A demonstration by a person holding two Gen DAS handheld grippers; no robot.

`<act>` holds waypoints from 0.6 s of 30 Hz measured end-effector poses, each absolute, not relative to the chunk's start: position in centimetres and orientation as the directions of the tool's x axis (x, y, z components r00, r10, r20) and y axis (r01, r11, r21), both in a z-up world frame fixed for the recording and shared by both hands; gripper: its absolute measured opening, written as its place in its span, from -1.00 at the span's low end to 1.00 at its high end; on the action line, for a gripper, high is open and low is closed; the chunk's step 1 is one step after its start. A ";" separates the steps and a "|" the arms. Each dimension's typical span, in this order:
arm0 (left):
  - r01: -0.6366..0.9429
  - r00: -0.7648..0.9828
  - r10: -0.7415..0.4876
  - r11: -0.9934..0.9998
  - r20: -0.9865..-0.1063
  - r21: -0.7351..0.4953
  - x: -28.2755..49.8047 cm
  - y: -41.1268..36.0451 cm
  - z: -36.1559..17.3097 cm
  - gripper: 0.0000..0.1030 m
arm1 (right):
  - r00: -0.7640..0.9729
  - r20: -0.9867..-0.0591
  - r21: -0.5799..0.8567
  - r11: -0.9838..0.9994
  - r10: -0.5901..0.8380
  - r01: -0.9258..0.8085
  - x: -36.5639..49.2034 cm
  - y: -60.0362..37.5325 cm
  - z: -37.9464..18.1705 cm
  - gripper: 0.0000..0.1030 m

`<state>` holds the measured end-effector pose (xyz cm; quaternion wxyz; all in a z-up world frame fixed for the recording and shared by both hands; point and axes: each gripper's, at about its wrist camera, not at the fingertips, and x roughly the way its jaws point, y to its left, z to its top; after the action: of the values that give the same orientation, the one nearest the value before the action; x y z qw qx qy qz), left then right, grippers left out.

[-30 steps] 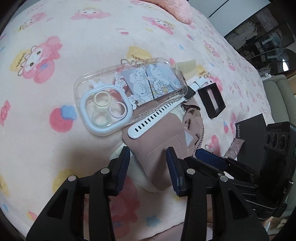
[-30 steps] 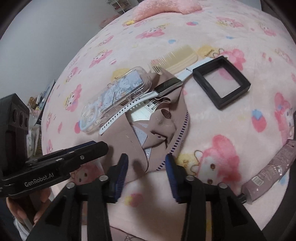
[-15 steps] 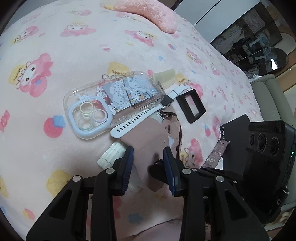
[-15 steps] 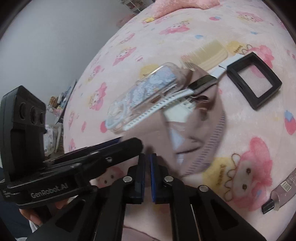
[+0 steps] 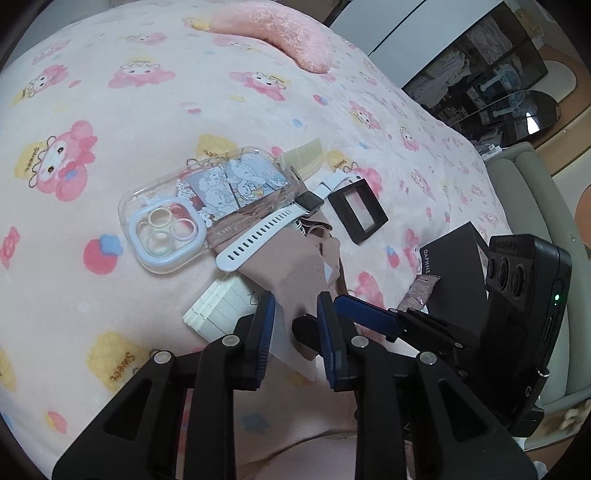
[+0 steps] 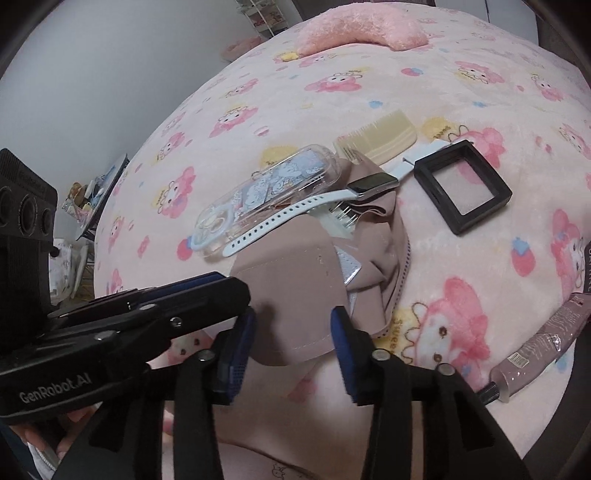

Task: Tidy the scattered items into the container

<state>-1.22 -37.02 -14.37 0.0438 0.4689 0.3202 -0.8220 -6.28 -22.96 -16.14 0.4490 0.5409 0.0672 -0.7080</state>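
A soft tan fabric pouch (image 5: 295,269) (image 6: 295,280) lies on the pink blanket, its flap lifted. A clear phone case (image 5: 199,206) (image 6: 266,192), a white watch (image 5: 273,225) (image 6: 332,199) and a cream comb (image 5: 303,157) (image 6: 376,136) lie on or beside it. A cream notepad (image 5: 221,310) sticks out from under it. My left gripper (image 5: 295,317) is partly closed around the pouch's near edge. My right gripper (image 6: 291,332) is open, with the pouch flap between its fingers.
A black square frame (image 5: 358,210) (image 6: 461,184) lies right of the pouch. A pink tube (image 6: 539,350) (image 5: 419,291) and a black box (image 5: 454,273) lie at the right. A pink plush cushion (image 5: 280,33) (image 6: 358,26) is at the far end of the bed.
My right gripper, shut half a second ago, has opened. My left gripper has narrowed around the pouch edge. The pouch flap is raised and the notepad shows beneath.
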 end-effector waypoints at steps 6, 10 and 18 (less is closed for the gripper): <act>0.496 -0.503 0.200 -0.730 -0.841 -0.470 -1.8 -40.0 -17.9 -0.33 | 0.031 -0.848 0.403 -0.606 -0.529 0.685 -7.5 -24.5 -18.7 0.14; 0.485 -0.513 0.239 -0.712 -0.825 -0.508 -2.8 -40.4 -18.8 -0.31 | 0.061 -0.826 0.451 -0.592 -0.560 0.668 -8.0 -24.6 -19.5 0.14; 0.384 -0.564 0.226 -0.779 -0.794 -0.495 -3.7 -37.5 -16.1 -0.36 | 0.082 -0.801 0.489 -0.569 -0.593 0.661 -8.2 -24.5 -19.0 -0.81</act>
<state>-3.72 -37.53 -16.12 0.0482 0.4642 0.3286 -0.8211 -8.24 -24.45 -19.05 0.4632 0.5713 0.0297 -0.6769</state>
